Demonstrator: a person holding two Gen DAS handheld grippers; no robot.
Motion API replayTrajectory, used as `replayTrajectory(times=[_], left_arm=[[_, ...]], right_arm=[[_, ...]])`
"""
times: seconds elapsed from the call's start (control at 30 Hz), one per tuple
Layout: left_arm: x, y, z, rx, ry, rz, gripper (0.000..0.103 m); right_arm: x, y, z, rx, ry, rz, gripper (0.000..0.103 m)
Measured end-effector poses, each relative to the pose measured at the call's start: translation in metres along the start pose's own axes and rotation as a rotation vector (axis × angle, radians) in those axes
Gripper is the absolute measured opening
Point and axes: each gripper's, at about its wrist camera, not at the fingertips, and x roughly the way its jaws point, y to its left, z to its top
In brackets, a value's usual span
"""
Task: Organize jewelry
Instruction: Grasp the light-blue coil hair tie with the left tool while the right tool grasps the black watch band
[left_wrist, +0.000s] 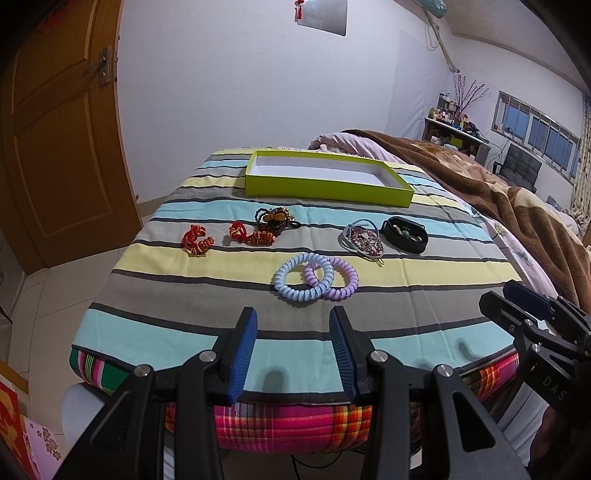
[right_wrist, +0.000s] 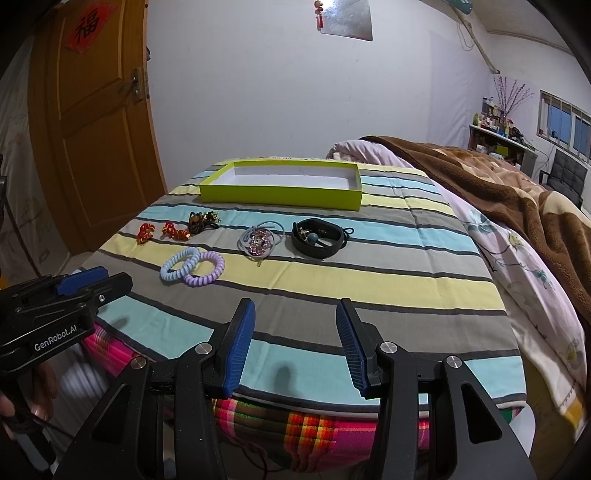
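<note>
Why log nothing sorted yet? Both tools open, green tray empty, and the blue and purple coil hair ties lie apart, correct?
Not apart: the blue coil hair tie overlaps the purple coil hair tie, clearest in the left wrist view. The rest holds: both tools open, green tray empty.

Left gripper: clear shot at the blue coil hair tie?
Probably yes. The left gripper is open, with the blue coil hair tie straight ahead on the striped cloth; nothing lies between. The purple coil overlaps it.

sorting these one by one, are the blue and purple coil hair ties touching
Touching. Left wrist view: blue coil hair tie overlaps purple coil hair tie, their rings crossing with no gap.
</note>
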Motion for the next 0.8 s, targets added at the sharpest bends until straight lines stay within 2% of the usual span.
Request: replayTrajectory(times=[0.37,0.53,0.8], left_arm=[[0.038,0.013,0.019,-0.024,0.038,0.005,0.043],[0.065,0.016,0.025,-0.026,0.089,0.006,0.042],[0.082,0.015,0.024,0.000,0.120,0.010,0.042]], right_arm=[[0.021,-0.014,0.018,0.000,-0.003,-0.021,0.047],[0.046,-0.026,0.036,0.026,0.024,-0.015,0.047],[0.088,-0.039,0.058,0.024,0.089,-0.010,0.047]])
